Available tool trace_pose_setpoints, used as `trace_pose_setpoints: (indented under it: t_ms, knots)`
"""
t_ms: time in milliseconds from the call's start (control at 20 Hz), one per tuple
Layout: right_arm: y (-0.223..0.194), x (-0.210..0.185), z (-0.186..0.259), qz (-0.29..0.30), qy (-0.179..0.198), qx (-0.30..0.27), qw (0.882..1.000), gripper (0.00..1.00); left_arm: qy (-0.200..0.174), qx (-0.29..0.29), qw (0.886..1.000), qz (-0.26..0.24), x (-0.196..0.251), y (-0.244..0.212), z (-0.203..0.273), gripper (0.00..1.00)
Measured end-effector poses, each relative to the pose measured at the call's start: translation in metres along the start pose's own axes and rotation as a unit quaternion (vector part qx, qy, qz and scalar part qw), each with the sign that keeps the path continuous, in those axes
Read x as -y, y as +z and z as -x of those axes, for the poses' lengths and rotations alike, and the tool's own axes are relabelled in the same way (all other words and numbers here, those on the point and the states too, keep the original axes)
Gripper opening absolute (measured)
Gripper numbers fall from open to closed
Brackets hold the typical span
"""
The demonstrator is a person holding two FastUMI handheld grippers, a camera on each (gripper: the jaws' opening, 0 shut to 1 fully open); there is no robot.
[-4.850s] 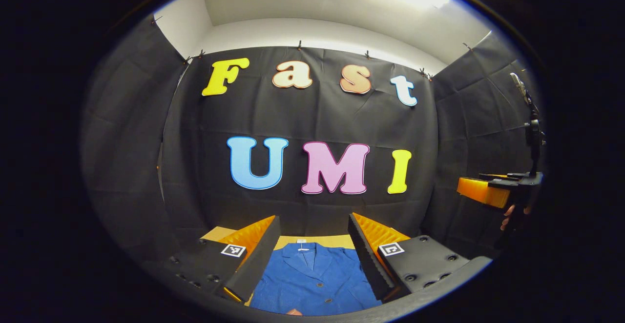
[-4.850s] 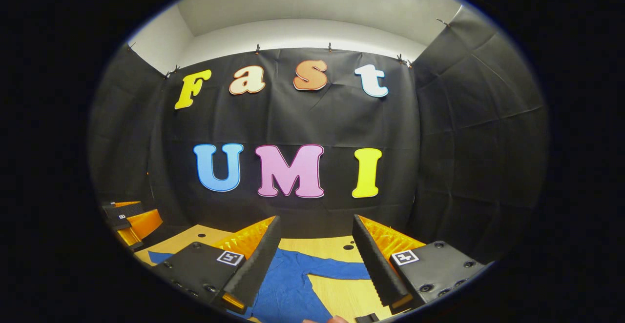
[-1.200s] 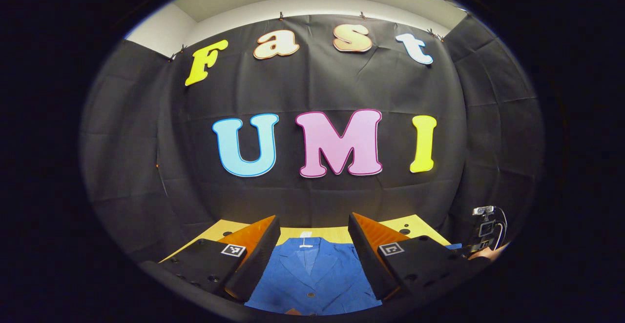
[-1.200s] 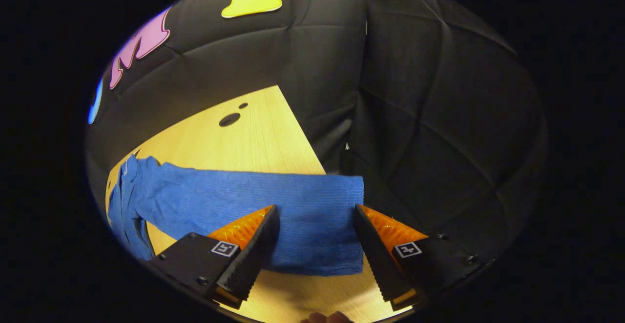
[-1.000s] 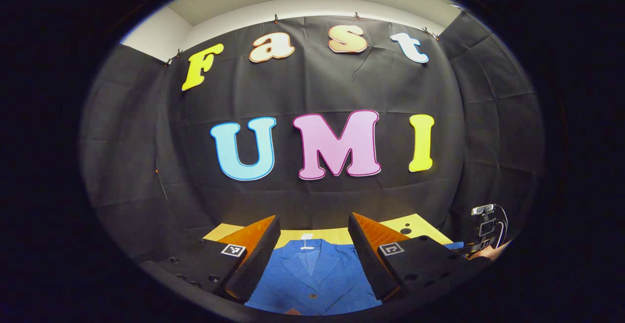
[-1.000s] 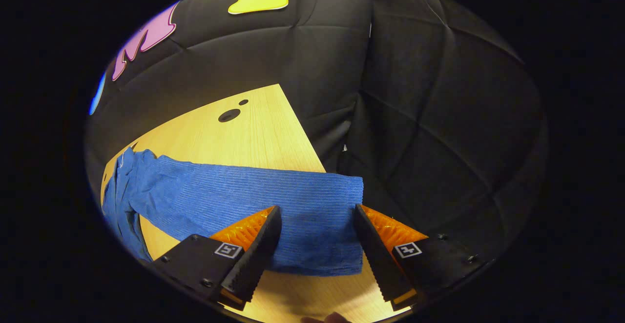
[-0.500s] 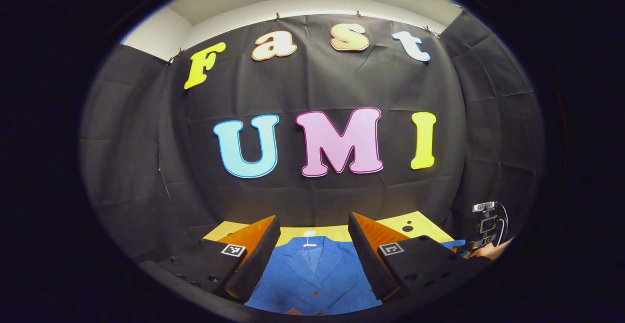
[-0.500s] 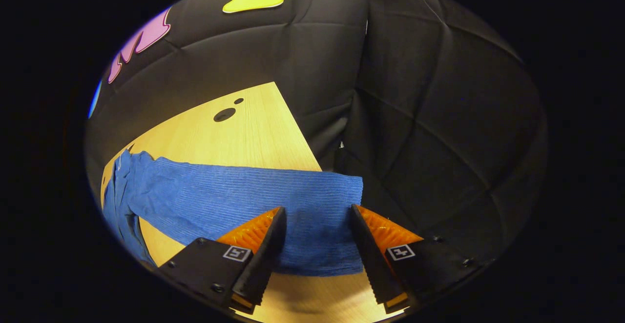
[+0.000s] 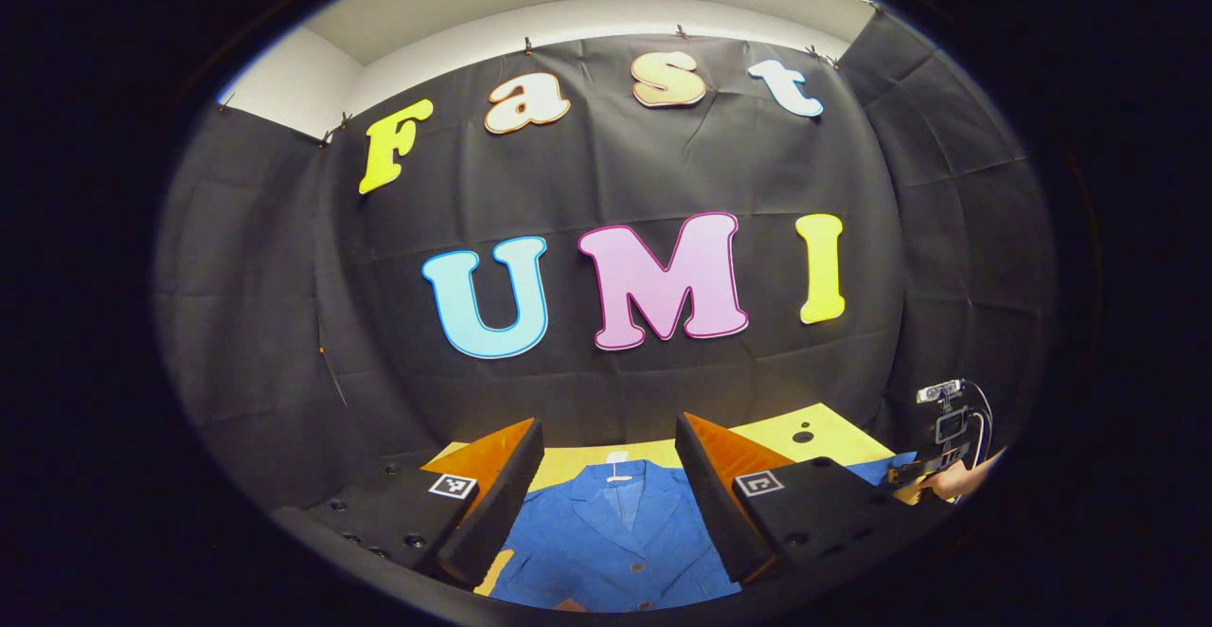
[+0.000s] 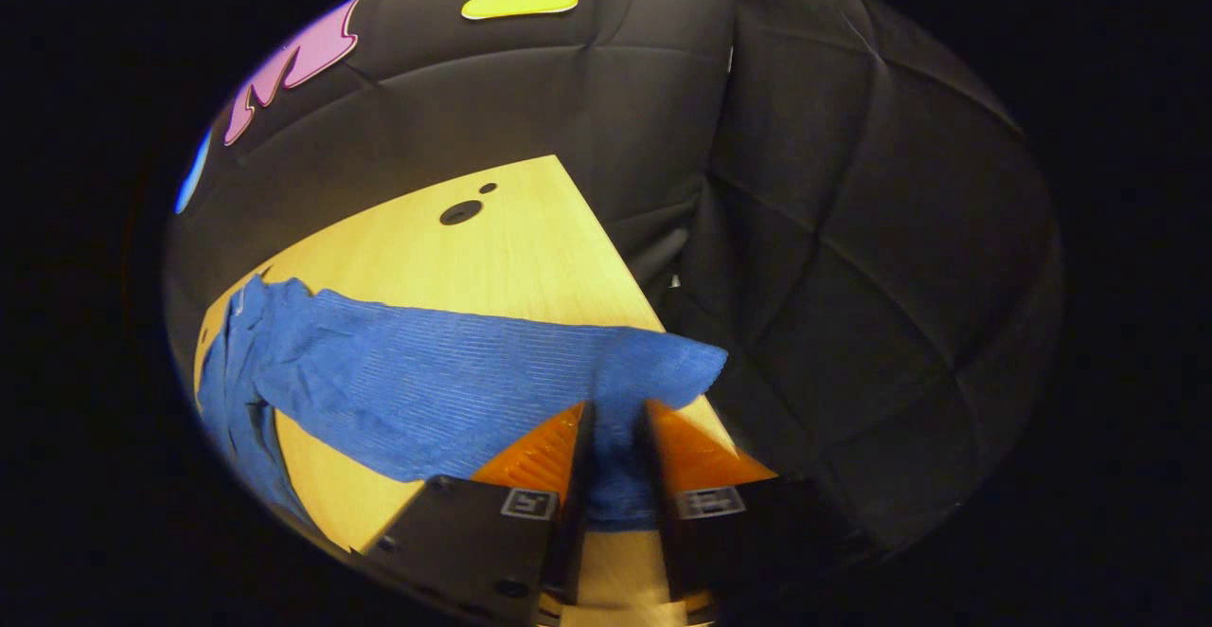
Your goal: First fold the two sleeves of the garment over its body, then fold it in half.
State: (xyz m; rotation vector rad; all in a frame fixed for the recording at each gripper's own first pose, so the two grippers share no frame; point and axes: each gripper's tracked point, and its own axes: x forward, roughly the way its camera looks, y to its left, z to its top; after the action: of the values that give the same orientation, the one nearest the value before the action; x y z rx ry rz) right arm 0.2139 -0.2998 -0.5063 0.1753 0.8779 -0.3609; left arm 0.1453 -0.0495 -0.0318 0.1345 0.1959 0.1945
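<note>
- The garment, a blue knit jacket with a collar and buttons, lies flat on the table with its collar toward the back wall (a small white tag sits at the neck).
- In the left gripper view its front panels show between the fingers; the lower body and hem are cut off at the bottom, and both shoulders are hidden behind the finger blocks.
- In the right gripper view the garment appears as one long sleeve stretched across the wooden table toward its right edge, with the collar end bunched at the far left and partly cut off.
- The right gripper has its fingers drawn close together, pinching the sleeve near the cuff; the cloth is gathered up between them, and the cuff end pokes past the table's edge.
- The left gripper is spread wide, hovering above the jacket's chest and touching nothing (as far as can be seen).
- At the far right of the left gripper view, the right gripper is small and dim, with a hand holding it and a bit of blue sleeve beside it; its fingers are too small to make out there.
- Two dark round holes mark the table's far part.
</note>
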Motion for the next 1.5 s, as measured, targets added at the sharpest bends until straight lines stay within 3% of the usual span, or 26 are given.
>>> trace_pose_setpoints:
  t_ms: [50, 500, 850, 1300, 1500]
  knots:
    - [0.002, 0.0, -0.003, 0.002, -0.002, 0.001, 1.0, 0.08, 0.001, -0.003, 1.0, 0.001, -0.002, -0.002, 0.002, 0.81]
    - [-0.005, -0.009, 0.028, 0.019, 0.013, 0.003, 1.0, 0.09, 0.011, -0.004, 1.0, 0.001, -0.005, -0.007, 0.02, 0.81]
    - [0.007, -0.017, 0.073, -0.045, 0.024, 0.03, 0.998, 0.09, -0.004, -0.016, 1.0, 0.019, 0.006, -0.018, 0.024, 0.81]
    - [0.022, -0.053, 0.174, 0.006, 0.008, 0.112, 0.994, 0.08, -0.085, 0.002, 0.996, 0.035, -0.012, -0.031, 0.008, 0.81]
    - [0.03, -0.096, 0.223, 0.016, -0.01, 0.152, 0.988, 0.08, -0.113, 0.031, 0.992, 0.035, -0.06, -0.026, 0.001, 0.81]
